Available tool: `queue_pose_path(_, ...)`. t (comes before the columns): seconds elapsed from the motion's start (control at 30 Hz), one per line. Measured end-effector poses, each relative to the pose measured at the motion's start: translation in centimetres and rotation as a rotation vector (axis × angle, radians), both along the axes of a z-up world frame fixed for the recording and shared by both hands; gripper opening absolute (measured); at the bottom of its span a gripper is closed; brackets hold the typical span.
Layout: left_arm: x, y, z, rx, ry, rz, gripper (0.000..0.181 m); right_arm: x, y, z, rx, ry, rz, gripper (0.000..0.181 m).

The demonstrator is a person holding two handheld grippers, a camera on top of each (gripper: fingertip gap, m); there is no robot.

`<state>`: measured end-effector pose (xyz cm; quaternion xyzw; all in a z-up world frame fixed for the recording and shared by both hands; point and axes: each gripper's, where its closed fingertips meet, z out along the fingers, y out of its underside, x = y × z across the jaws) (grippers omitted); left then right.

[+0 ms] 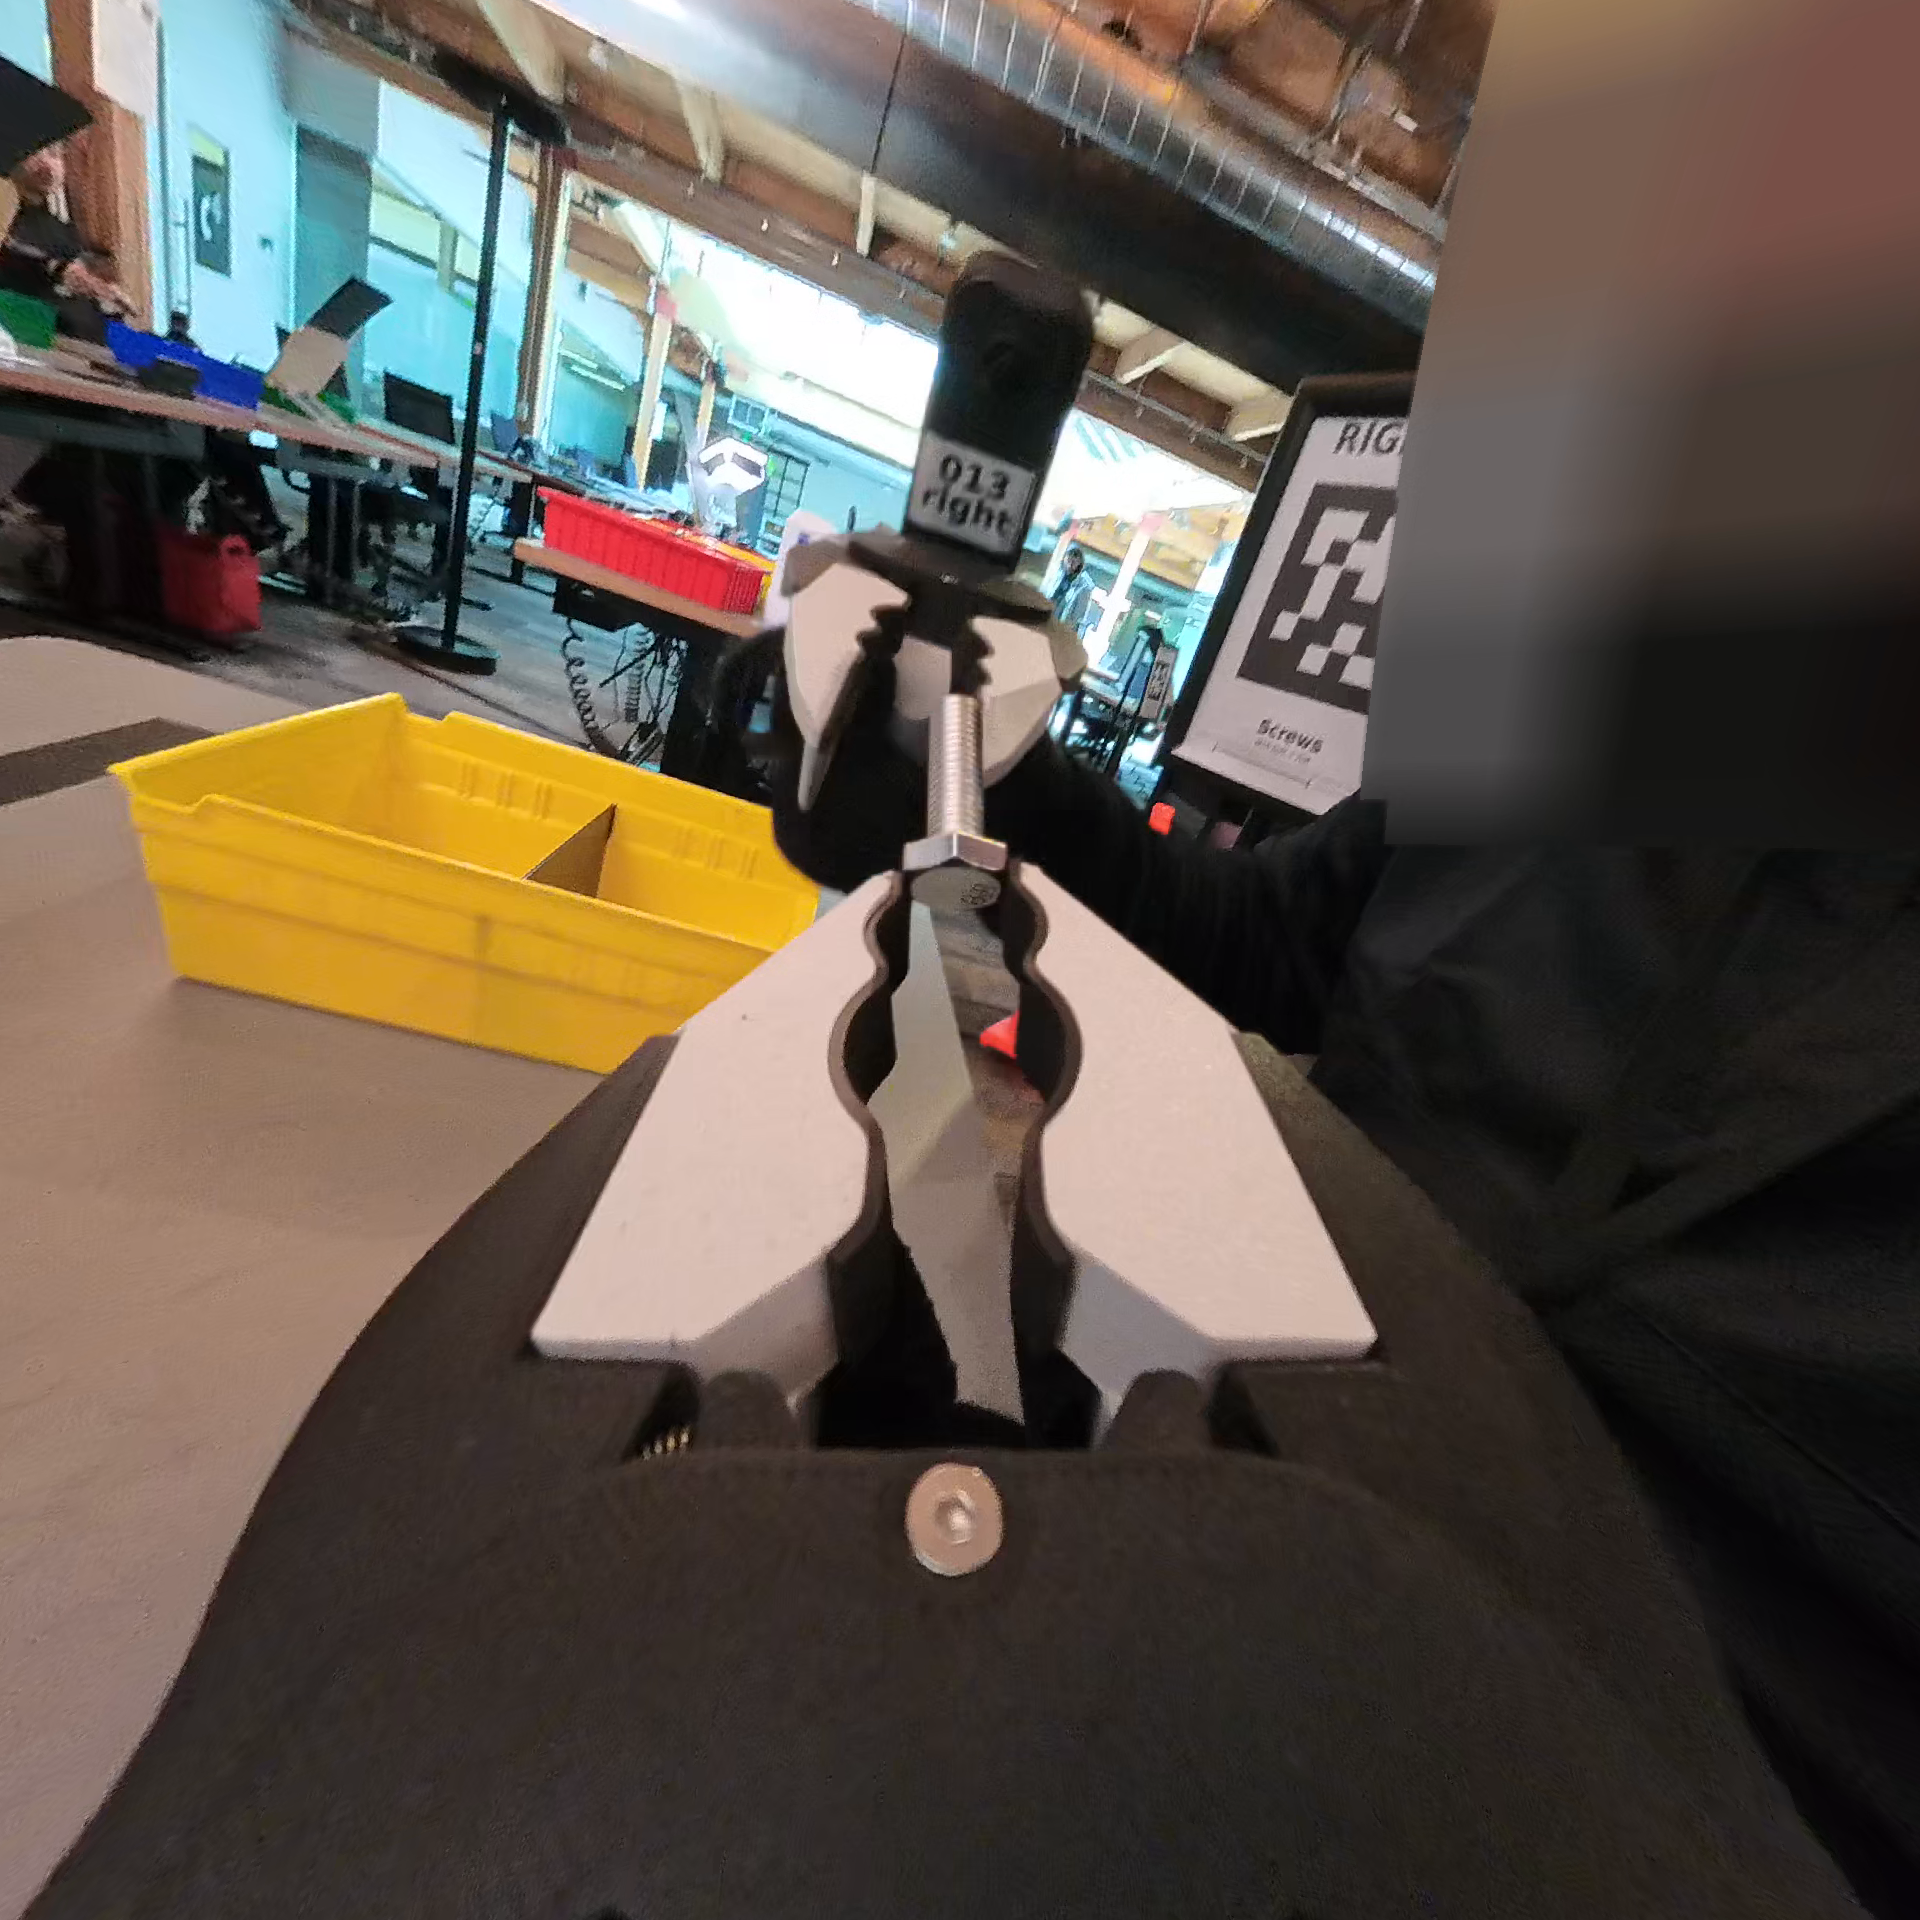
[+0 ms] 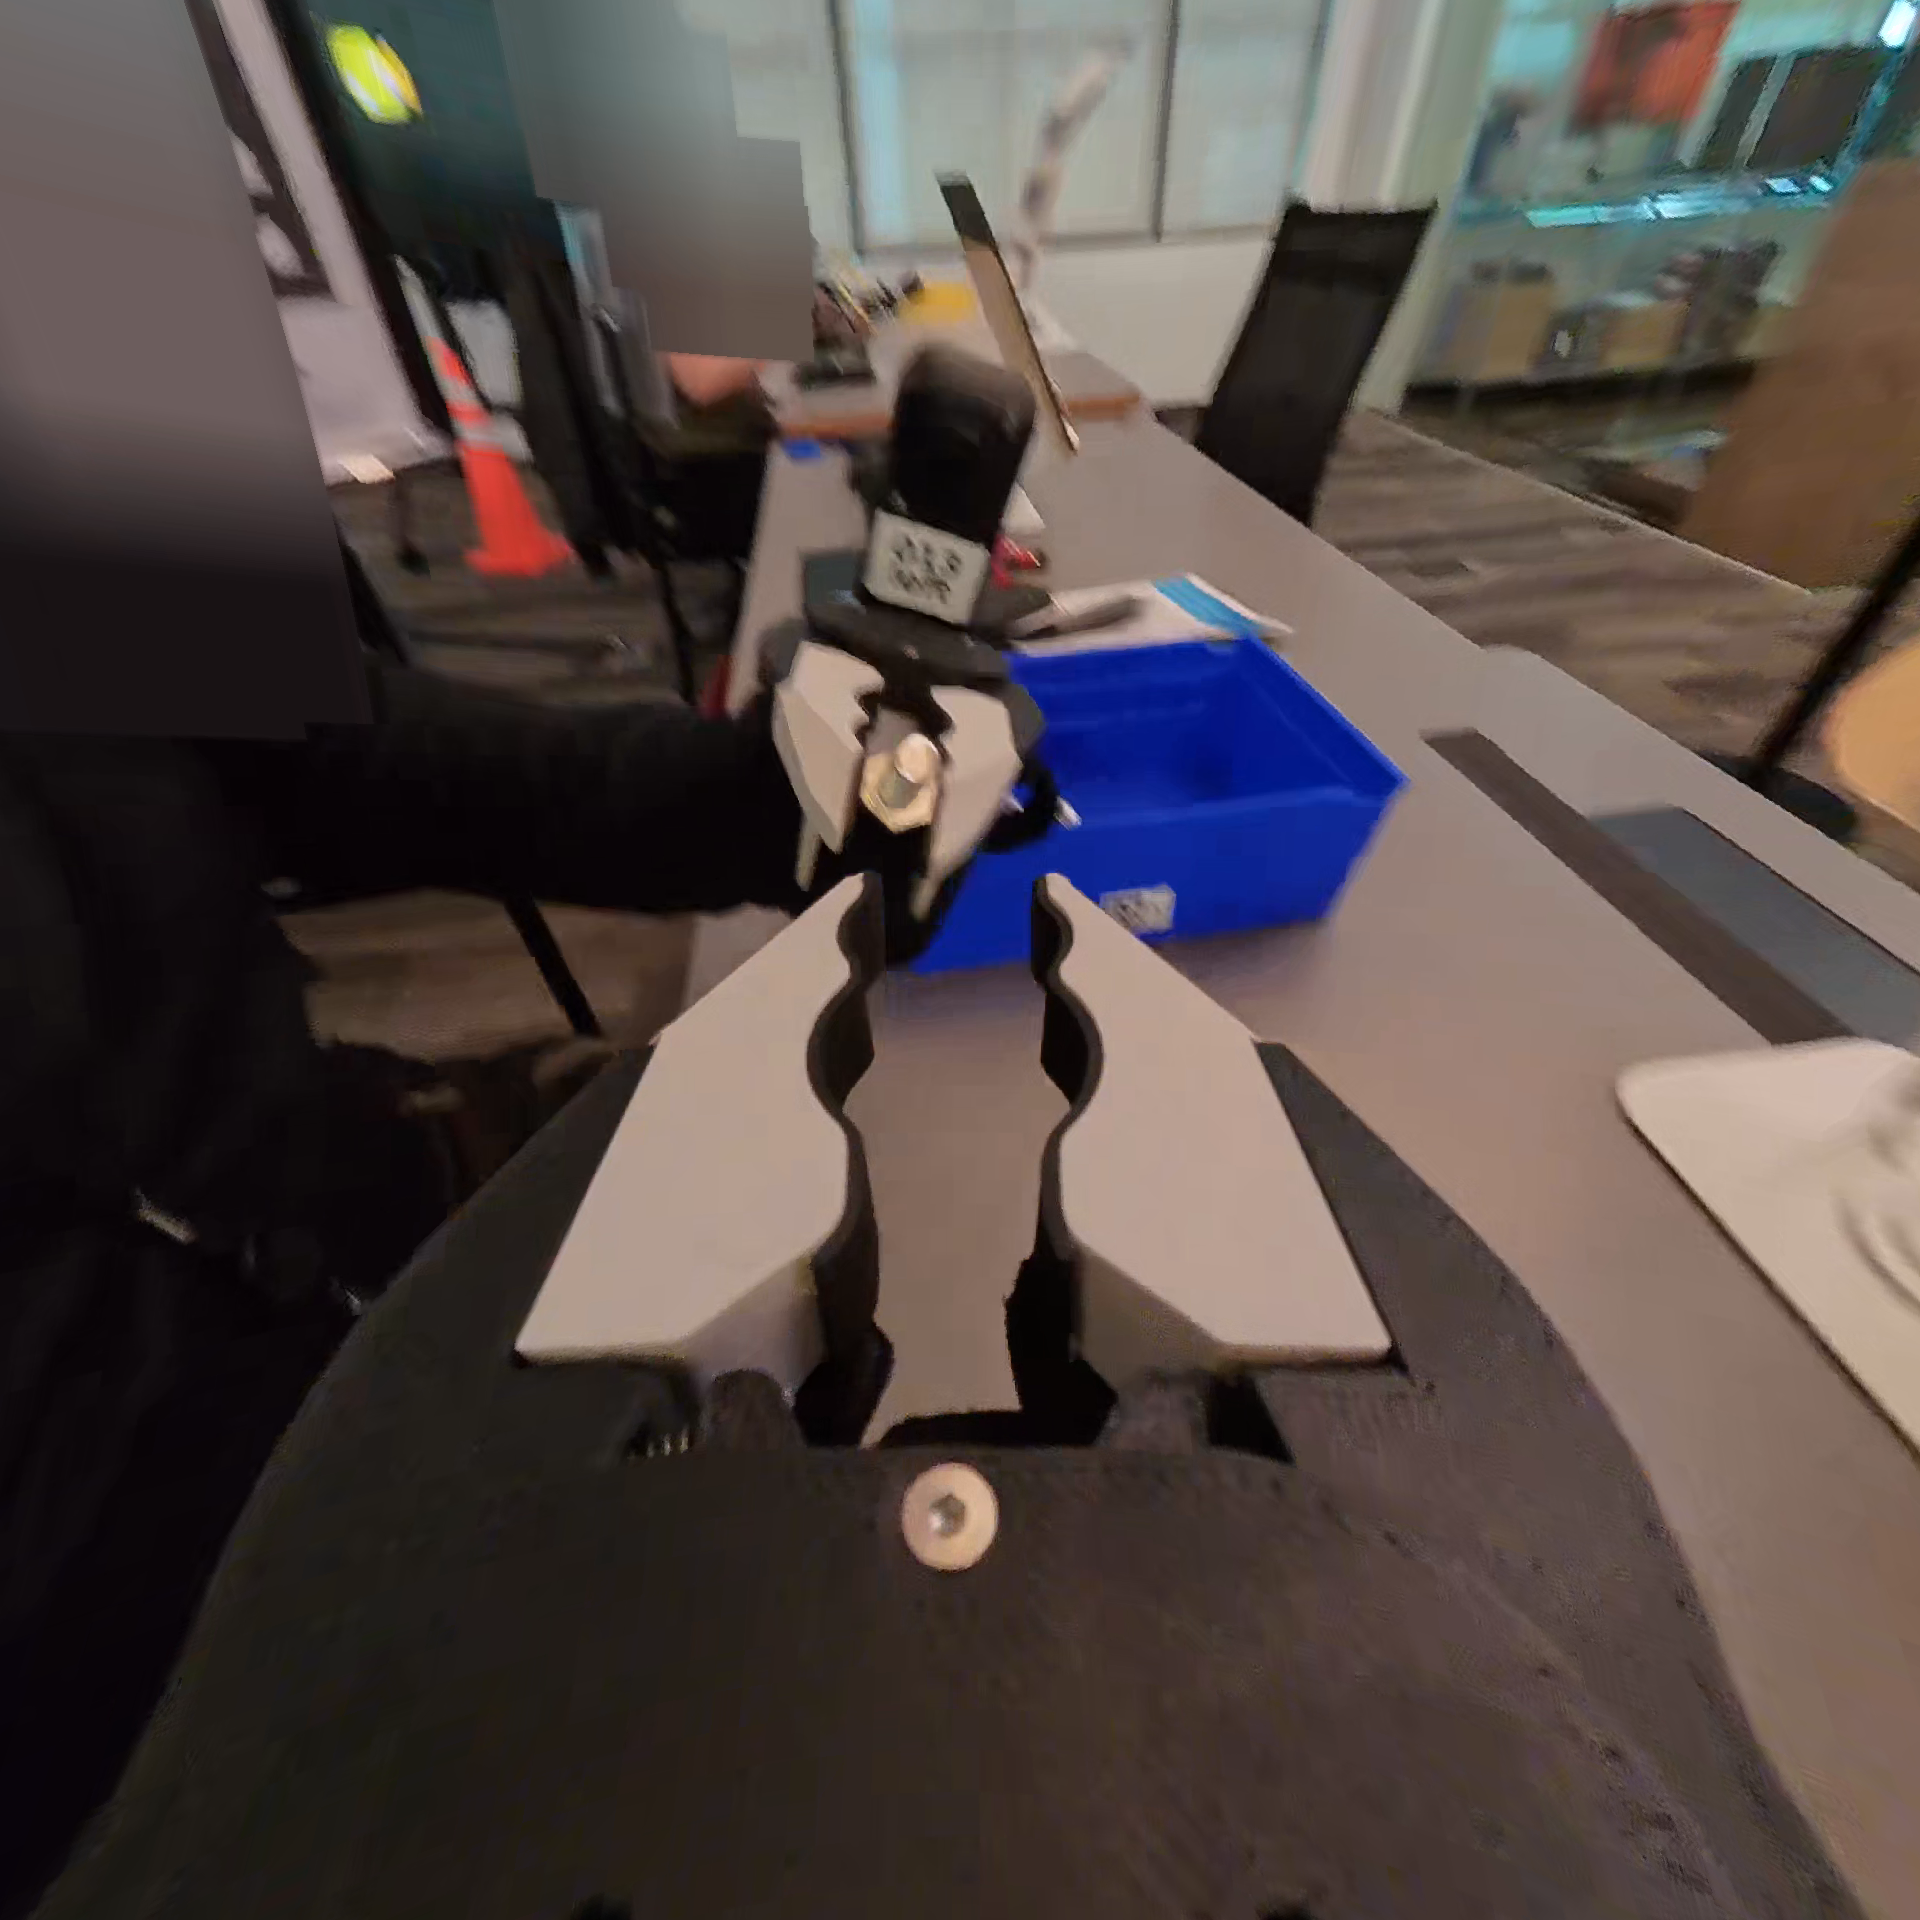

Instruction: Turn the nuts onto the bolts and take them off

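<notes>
A: What does the left tool (image 1: 956, 883) hold?
B: It pinches the bolt (image 1: 961, 774), nut (image 2: 899, 795) on it, up above the bench (image 1: 208, 1195).
A: And the right tool (image 2: 951, 894)?
B: Its fingers are spread apart, holding nothing.

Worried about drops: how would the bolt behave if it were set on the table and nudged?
The bolt looks like solid metal, so it is probably stiff and heavy for its size. Its round threaded shaft would likely roll, curving around the hex head. The left hand-held gripper pinches only the head end, so the bolt might pivot.
</notes>
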<state>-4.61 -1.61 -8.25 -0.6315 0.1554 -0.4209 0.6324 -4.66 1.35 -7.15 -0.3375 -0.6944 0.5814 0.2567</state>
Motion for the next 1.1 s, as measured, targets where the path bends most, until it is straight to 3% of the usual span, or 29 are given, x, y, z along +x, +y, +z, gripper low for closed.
queue_pose_path(0.27, 1.0, -0.4, 0.2, 0.012, -0.005, -0.038, 0.015, -0.8, -3.7, 1.3, -0.193, 0.056, 0.130, 0.008)
queue_pose_path(0.53, 0.5, 0.3, 0.2, -0.001, 0.005, 0.018, 0.018, -0.6, -2.2, 1.7, -0.192, 0.042, 0.091, 0.007)
queue_pose_path(0.63, -1.1, 0.5, 0.2, -0.010, 0.027, 0.084, 0.022, -0.6, 3.5, 1.9, -0.130, 0.007, -0.071, 0.008)
queue_pose_path(0.7, -2.2, 0.5, 0.4, -0.001, 0.048, 0.126, 0.011, -0.3, 9.5, 0.5, 0.001, -0.074, -0.240, 0.008)
queue_pose_path(0.8, -3.0, 0.4, 0.7, 0.002, 0.080, 0.151, 0.002, 1.1, 19.2, -3.0, 0.193, -0.260, -0.487, 0.008)
queue_pose_path(0.9, -3.1, 0.8, 0.2, -0.020, 0.142, 0.178, 0.001, 3.2, 26.5, -8.3, 0.342, -0.523, -0.628, 0.007)
queue_pose_path(1.1, -2.9, 1.6, -1.4, -0.091, 0.247, 0.211, 0.001, 6.0, 32.4, -17.5, 0.485, -0.958, -0.669, 0.007)
